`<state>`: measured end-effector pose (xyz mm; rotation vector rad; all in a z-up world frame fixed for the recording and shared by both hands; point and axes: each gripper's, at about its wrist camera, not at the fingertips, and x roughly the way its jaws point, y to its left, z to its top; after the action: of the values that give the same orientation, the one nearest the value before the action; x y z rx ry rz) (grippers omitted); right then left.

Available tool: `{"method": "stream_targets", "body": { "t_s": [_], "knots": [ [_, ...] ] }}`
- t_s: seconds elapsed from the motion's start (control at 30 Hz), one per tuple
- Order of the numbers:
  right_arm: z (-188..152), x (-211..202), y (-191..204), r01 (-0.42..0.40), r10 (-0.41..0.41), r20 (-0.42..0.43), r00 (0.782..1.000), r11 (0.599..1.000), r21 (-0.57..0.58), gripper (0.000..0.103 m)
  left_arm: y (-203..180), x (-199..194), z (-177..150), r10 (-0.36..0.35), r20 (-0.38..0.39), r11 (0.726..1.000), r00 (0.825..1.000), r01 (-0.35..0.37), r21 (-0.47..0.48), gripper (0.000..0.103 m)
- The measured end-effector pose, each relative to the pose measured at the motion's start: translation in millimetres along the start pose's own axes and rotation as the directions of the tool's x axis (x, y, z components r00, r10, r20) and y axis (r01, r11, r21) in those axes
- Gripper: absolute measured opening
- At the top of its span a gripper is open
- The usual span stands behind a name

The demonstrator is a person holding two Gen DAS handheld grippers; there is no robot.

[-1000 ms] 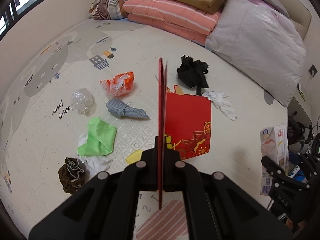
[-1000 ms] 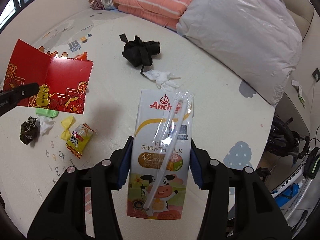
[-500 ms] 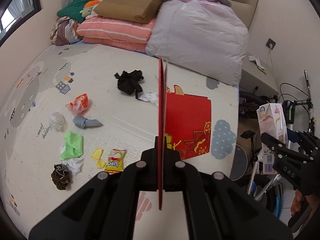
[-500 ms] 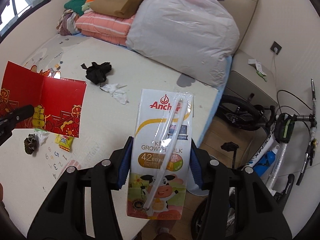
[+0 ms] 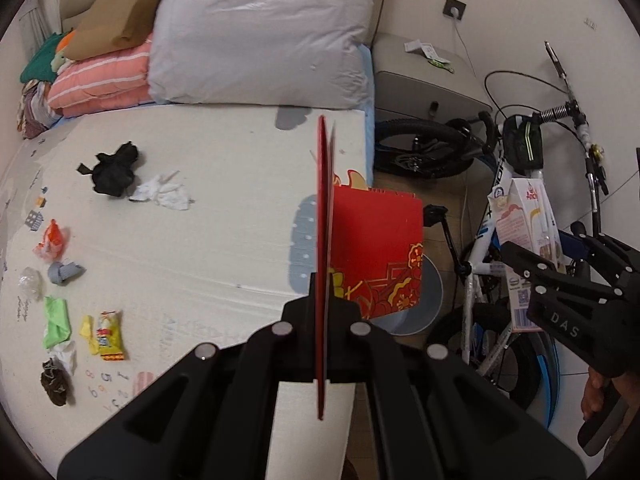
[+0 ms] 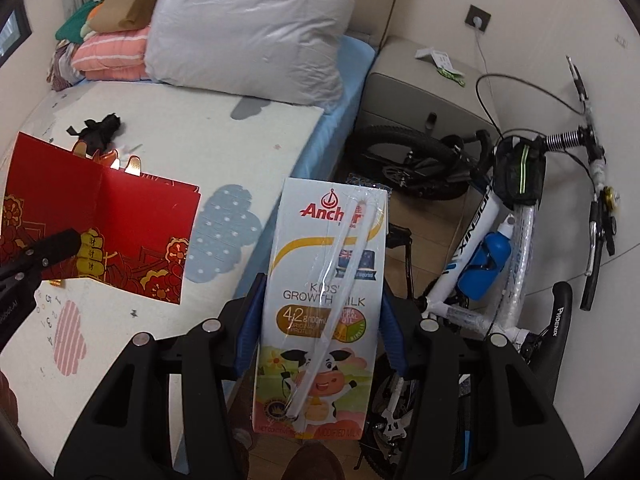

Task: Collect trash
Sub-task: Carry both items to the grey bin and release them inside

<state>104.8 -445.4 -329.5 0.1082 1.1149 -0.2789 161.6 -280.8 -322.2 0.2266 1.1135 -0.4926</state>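
My left gripper (image 5: 323,296) is shut on a red folded card with gold print (image 5: 376,252), held edge-on above the mat's right edge; the card also shows in the right wrist view (image 6: 104,216). My right gripper (image 6: 320,312) is shut on a white Anchor milk carton (image 6: 324,304), seen too in the left wrist view (image 5: 528,232). A pale round bin (image 5: 416,304) sits on the floor partly behind the card. Trash lies on the mat: black wad (image 5: 114,168), white tissue (image 5: 164,194), orange wrapper (image 5: 52,238), green paper (image 5: 56,320), yellow snack packet (image 5: 106,334).
A white play mat (image 5: 200,240) covers the floor, with pillows and bedding (image 5: 256,36) at the back. A white bicycle (image 6: 500,240) leans to the right beside a grey cabinet (image 6: 432,80). A grey rag (image 5: 64,272), clear plastic ball (image 5: 31,282) and brown wad (image 5: 56,380) lie at the left.
Both grippers have swung right and away from the mat, carrying the card and the carton. The bicycle, cabinet and bin have come into view; the trash pile has shifted far left.
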Motion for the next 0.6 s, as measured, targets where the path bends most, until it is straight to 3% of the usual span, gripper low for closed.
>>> {"method": "stream_targets", "body": {
  "t_s": [0.13,0.33,0.43,0.6],
  "knots": [
    [-16.9,49.2,-33.0,0.003,-0.001,-0.033,0.999,0.999,0.042,0.050,-37.5,58.5,-10.5,-0.028,-0.031,0.999,0.999,0.029,0.014,0.001],
    [-29.6,115.3,-53.0,-0.046,0.049,-0.055,0.997,0.997,0.059,0.051,-68.9,133.7,-23.3,-0.008,-0.082,0.999,0.997,0.011,0.034,0.002],
    [-31.9,139.8,-54.6,-0.065,0.067,-0.051,0.996,0.997,0.033,0.068,-75.3,160.3,-26.3,0.011,-0.103,0.999,0.995,-0.005,0.054,0.002],
    [-36.7,160.5,-65.8,-0.057,0.058,-0.054,0.997,0.998,0.020,0.071,-85.7,193.7,-33.0,0.034,-0.135,0.997,0.990,-0.024,0.079,0.002]
  ]
}}
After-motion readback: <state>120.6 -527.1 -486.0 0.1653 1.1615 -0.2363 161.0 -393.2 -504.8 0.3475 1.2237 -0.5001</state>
